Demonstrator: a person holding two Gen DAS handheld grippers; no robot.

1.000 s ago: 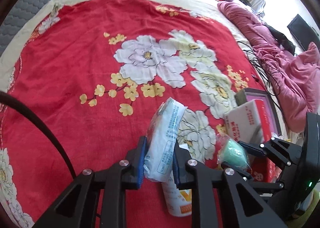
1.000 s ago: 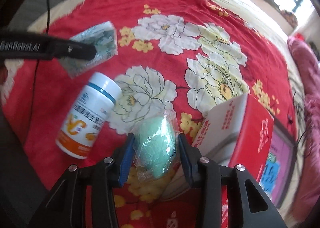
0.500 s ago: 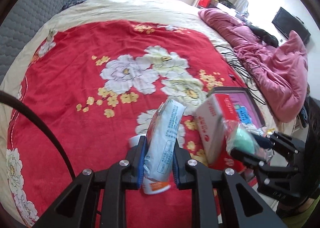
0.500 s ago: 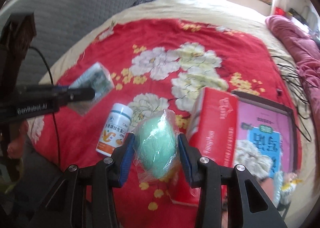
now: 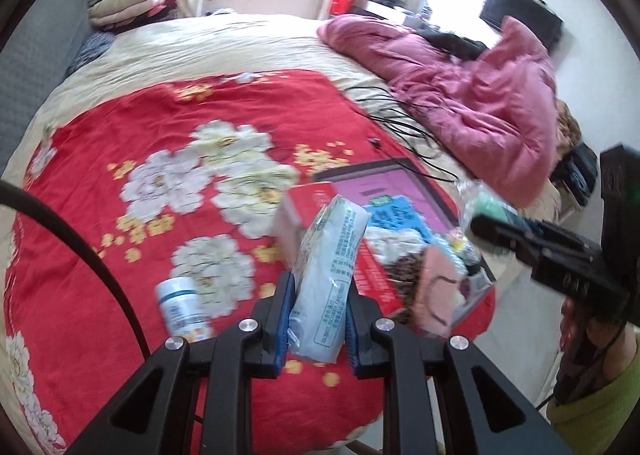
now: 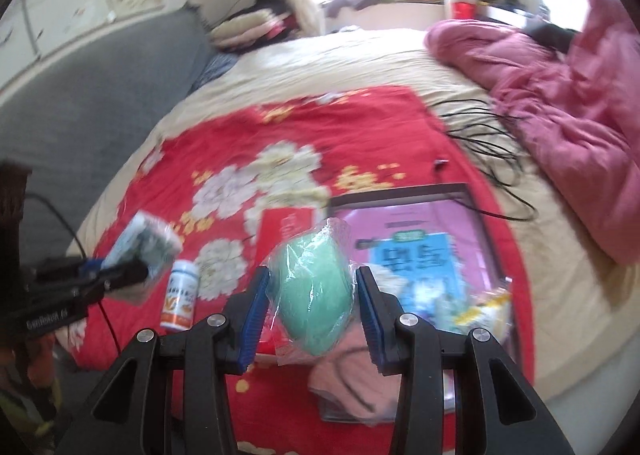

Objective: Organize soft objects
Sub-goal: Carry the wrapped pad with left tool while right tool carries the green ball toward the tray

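My left gripper (image 5: 318,319) is shut on a pale blue tissue pack (image 5: 330,279), held upright above the red floral blanket (image 5: 120,239). In the right wrist view my right gripper (image 6: 312,311) is shut on a green soft sponge in clear wrap (image 6: 314,289). Both are lifted over the bed near an open box (image 6: 472,199) with a purple and blue liner that holds a pink cloth (image 6: 348,379) and small packets. The right gripper (image 5: 500,231) shows at the right of the left wrist view; the left gripper (image 6: 116,275) shows at the left of the right wrist view.
A white pill bottle (image 5: 182,309) lies on the blanket. A red carton (image 6: 286,227) stands against the box's left side. Black cables (image 5: 400,123) and a heaped pink duvet (image 5: 480,103) lie at the right. A grey headboard (image 6: 80,115) is at the left.
Both grippers rose and drew back from the blanket with their items, rolling as they went. The bed's far end, the window and the open box came into view.
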